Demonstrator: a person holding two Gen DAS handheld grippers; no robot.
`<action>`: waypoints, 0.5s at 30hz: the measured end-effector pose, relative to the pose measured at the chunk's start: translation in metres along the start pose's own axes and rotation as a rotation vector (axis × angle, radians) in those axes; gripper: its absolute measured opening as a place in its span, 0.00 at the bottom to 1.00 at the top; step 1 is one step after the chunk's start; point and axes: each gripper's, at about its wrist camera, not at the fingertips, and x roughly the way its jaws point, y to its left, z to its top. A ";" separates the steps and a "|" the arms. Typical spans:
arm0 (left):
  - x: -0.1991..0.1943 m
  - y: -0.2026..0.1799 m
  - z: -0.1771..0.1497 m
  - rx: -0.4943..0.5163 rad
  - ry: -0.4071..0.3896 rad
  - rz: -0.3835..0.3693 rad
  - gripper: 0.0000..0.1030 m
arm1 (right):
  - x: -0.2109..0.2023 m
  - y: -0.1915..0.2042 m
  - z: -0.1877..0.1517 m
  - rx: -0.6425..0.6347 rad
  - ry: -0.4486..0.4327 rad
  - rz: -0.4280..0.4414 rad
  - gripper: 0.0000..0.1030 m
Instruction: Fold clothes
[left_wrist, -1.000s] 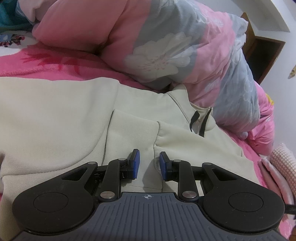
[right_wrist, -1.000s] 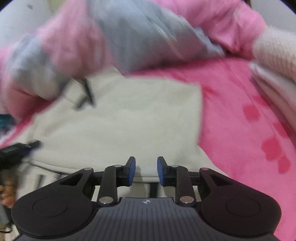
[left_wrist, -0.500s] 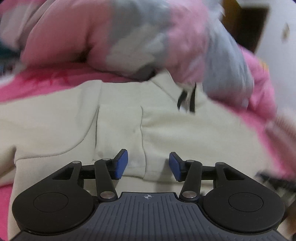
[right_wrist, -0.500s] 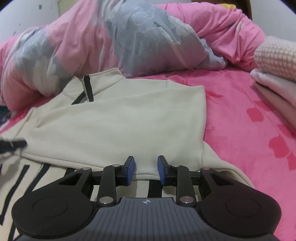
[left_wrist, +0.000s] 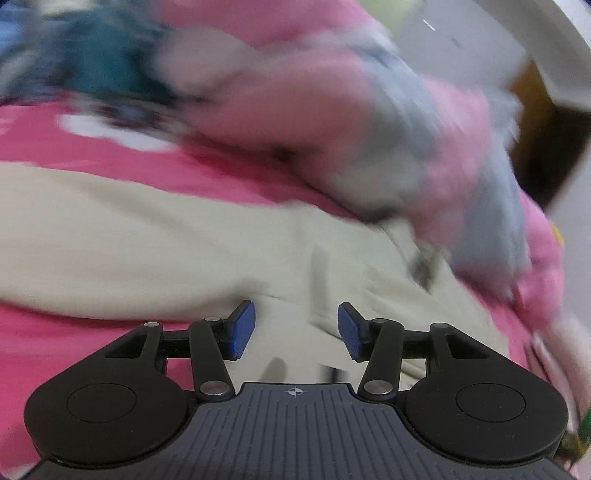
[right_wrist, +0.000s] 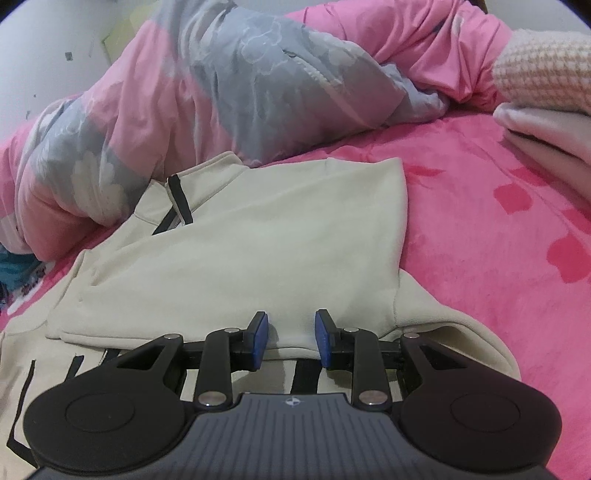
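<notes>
A cream zip-neck jacket (right_wrist: 258, 236) with black trim lies on the pink bedspread (right_wrist: 498, 229), its right side folded over the body. My right gripper (right_wrist: 290, 341) is open, its blue pads on either side of the folded sleeve's cuff edge. In the blurred left wrist view the same jacket (left_wrist: 166, 243) spreads across the bed. My left gripper (left_wrist: 295, 328) is open and empty just above the jacket's near edge.
A bunched pink and grey flowered duvet (right_wrist: 221, 92) lies behind the jacket and touches its collar. Folded pale clothes (right_wrist: 543, 107) are stacked at the right edge. A dark doorway (left_wrist: 546, 147) is at the far right of the left view.
My left gripper has opened wider and swung left over the jacket, blurring its view. My right gripper has steadied at the folded cuff edge and opened a little.
</notes>
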 end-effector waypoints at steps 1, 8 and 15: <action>-0.013 0.015 0.003 -0.029 -0.033 0.034 0.48 | 0.000 0.000 0.000 0.002 0.000 0.001 0.28; -0.080 0.121 0.014 -0.330 -0.296 0.338 0.59 | 0.000 -0.001 0.001 -0.001 0.000 -0.001 0.28; -0.093 0.203 0.018 -0.547 -0.423 0.509 0.61 | 0.001 0.003 0.001 -0.019 0.002 -0.017 0.28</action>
